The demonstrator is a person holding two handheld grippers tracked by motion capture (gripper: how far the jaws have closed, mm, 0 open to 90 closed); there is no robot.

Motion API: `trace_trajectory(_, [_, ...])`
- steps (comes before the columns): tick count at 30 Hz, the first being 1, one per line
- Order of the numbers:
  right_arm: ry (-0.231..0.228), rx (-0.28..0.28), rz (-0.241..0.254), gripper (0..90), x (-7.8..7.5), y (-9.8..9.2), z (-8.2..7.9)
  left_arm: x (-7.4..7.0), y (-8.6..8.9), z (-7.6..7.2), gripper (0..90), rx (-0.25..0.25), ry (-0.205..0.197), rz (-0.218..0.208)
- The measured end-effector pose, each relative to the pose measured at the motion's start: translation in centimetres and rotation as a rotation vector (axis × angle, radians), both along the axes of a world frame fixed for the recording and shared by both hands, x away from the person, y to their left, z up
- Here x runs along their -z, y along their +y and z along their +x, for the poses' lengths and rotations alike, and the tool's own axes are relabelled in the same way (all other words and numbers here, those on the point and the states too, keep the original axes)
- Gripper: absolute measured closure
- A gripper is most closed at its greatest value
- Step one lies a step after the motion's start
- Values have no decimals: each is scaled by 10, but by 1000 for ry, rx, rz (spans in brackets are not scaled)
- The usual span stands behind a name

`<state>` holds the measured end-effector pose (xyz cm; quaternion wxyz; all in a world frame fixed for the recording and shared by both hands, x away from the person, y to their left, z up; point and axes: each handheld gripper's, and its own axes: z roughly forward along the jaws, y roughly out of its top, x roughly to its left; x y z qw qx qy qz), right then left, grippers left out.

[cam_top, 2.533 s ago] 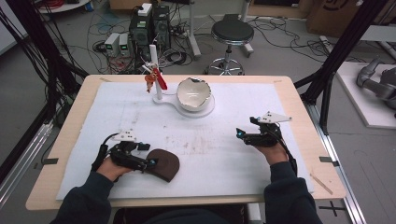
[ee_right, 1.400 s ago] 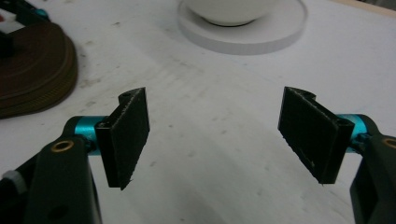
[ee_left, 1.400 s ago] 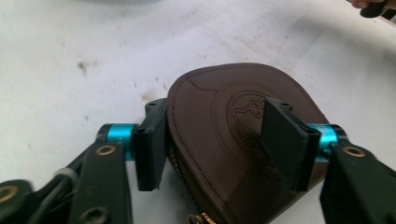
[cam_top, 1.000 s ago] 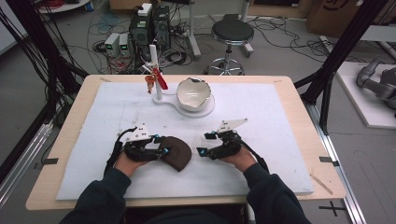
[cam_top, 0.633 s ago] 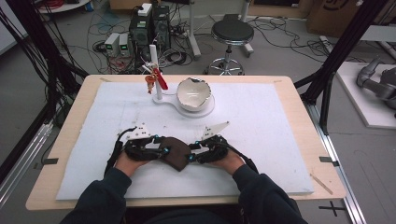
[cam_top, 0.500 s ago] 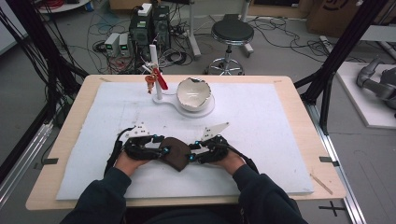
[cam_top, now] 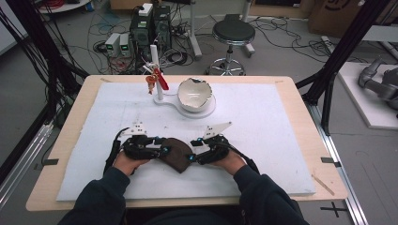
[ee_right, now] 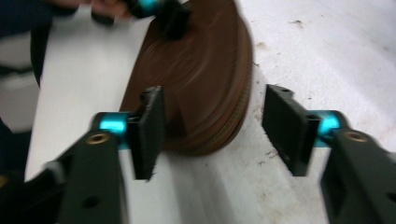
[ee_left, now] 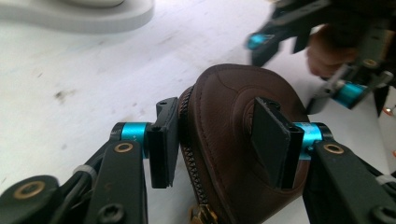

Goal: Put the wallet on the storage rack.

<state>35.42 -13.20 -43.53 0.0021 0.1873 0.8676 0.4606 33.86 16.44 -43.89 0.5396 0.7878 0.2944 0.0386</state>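
Observation:
A brown leather zip pouch [cam_top: 177, 153] lies on the white mat near the front, between both hands. My left gripper [cam_top: 162, 149] holds its left end. In the left gripper view one pad presses the zip edge and the other the leather face of the pouch [ee_left: 229, 121]; the jaws of the left gripper [ee_left: 217, 144] have just been closing on it. My right gripper [cam_top: 192, 150] faces the pouch's right end. In the right gripper view the pouch [ee_right: 196, 70] reaches between the jaws of the right gripper [ee_right: 217, 128], which have just been opening and stand clear of it.
A cracked white bowl [cam_top: 195, 93] sits on a white stand base [cam_top: 165, 101] at the back of the mat, beside a white post with a red tag [cam_top: 158, 80]. The white mat [cam_top: 281, 140] covers most of the wooden table [cam_top: 324, 154].
My right hand has come in from the right side of the mat to the pouch's right end. My left hand shifted slightly right with the pouch, then stayed.

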Motion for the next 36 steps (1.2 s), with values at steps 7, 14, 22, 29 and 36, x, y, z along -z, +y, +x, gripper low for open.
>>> trace_trajectory(7, [123, 5, 53, 355, 8, 6, 9, -3, -3, -3, 546, 10, -58, 1])
trace_trajectory(14, [214, -12, 94, 582, 5, -1, 13, -8, 12, -2, 536, -71, -64, -40])
trace_trajectory(22, [153, -19, 172, 727, -8, -11, 11, -14, 43, 1, 488, -230, -94, -85])
trace_trajectory(29, [96, 20, 194, 774, -16, -21, 11, -19, 70, 2, 480, -357, -143, -84])
trace_trajectory(36, [-50, -11, 123, 764, -28, -17, 2, -20, 84, 2, 488, -418, -158, -89])
